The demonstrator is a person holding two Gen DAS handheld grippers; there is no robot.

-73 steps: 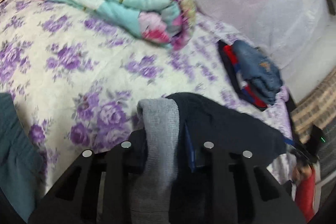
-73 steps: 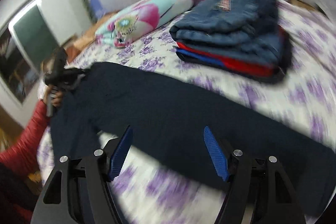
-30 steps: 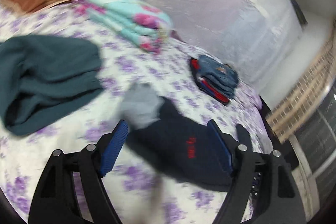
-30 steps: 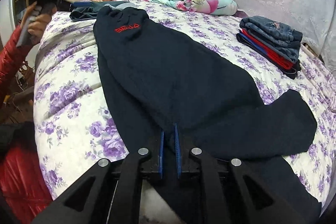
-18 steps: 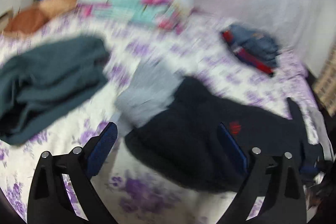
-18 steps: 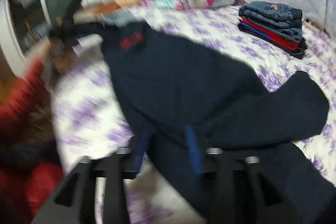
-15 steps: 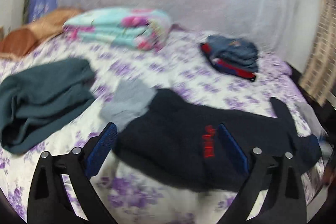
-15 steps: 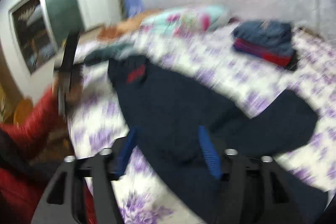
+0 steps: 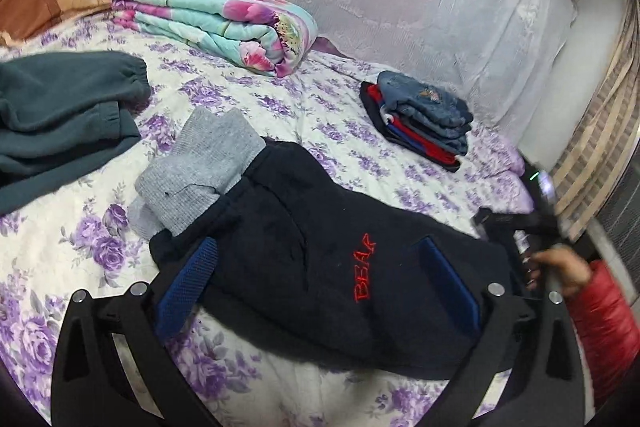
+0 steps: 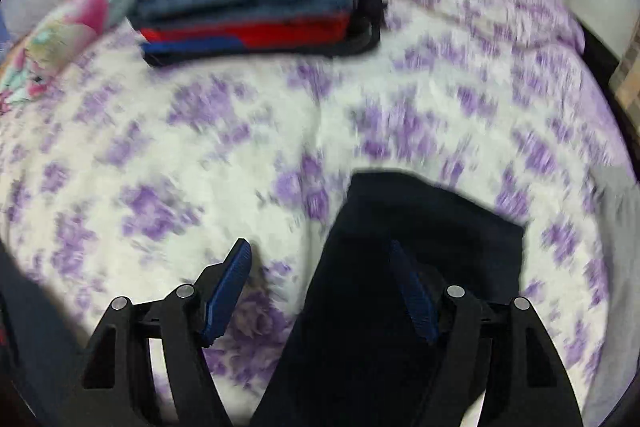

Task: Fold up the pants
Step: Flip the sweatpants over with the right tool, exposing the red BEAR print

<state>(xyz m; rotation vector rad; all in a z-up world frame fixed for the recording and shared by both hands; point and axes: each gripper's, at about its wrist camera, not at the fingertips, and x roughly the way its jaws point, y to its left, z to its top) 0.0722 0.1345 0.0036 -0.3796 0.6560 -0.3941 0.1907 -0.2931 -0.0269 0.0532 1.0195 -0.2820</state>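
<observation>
Lettering "BEAR" [image 9: 364, 267], red, on navy pants [image 9: 304, 259], near grey waistband [image 9: 200, 167].

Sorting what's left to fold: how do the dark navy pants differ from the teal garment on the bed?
The dark navy pants lie spread flat; the teal garment sits bunched in a heap. The pants carry red lettering and a grey waistband; the teal garment shows neither. The pants lie nearest the camera, the teal garment at far left. Both rest on the floral bedspread.
</observation>
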